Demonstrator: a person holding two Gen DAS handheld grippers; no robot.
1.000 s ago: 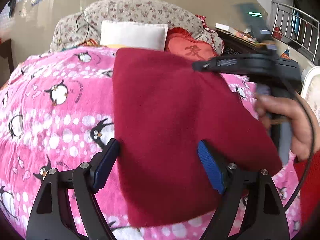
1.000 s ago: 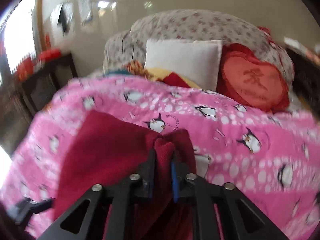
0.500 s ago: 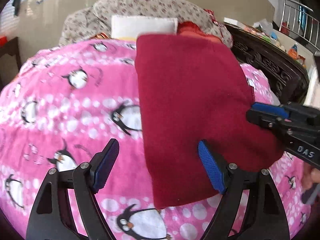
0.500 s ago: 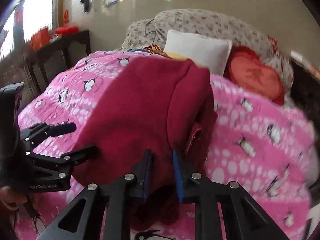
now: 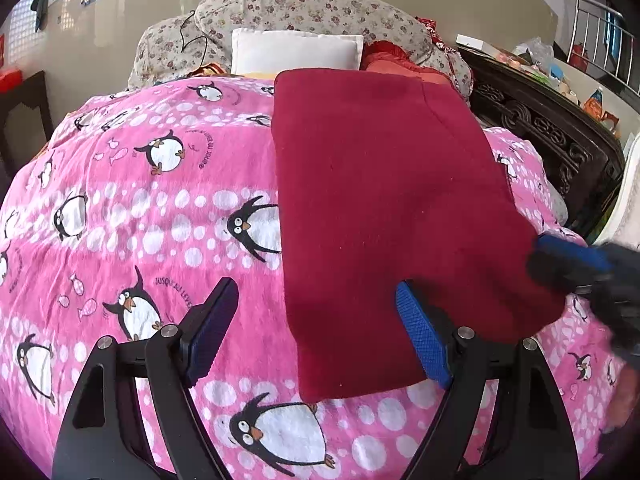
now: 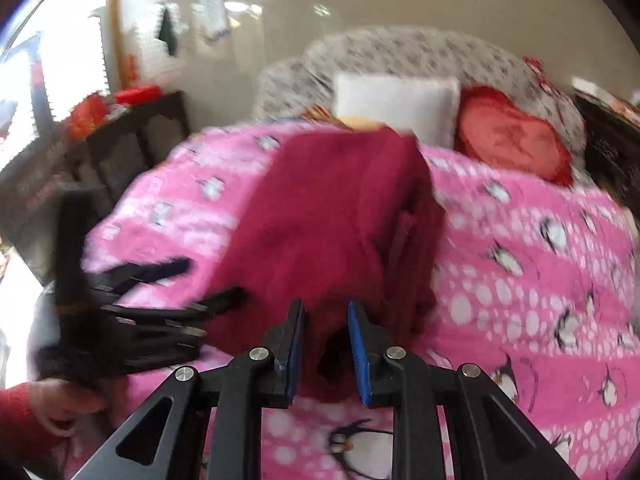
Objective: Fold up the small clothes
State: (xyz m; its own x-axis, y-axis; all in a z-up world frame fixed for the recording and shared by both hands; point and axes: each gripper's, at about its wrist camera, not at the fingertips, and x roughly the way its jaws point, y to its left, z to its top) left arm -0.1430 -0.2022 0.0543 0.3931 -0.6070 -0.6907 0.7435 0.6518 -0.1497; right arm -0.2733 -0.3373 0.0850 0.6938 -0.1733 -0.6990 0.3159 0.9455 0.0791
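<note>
A dark red garment (image 5: 384, 208) lies folded in a long strip on the pink penguin blanket (image 5: 160, 200). My left gripper (image 5: 316, 332) is open and empty, its fingers over the garment's near left edge. My right gripper (image 6: 325, 350) has its jaws a little apart at the garment's (image 6: 340, 216) near end, with cloth between the pads and no tight pinch. The right gripper also shows in the left wrist view (image 5: 576, 268), blurred at the garment's right edge. The left gripper shows in the right wrist view (image 6: 168, 280), blurred at the left.
A white pillow (image 5: 296, 52), a red heart cushion (image 6: 512, 140) and a floral bolster (image 5: 304, 8) lie at the bed's head. A dark carved wooden frame (image 5: 552, 132) runs along the right. A dark chair (image 6: 120, 152) stands at the left.
My right gripper carried the garment's edge over and down onto the bed, then its jaws parted. The garment now lies flatter in a folded strip. My left gripper stayed open.
</note>
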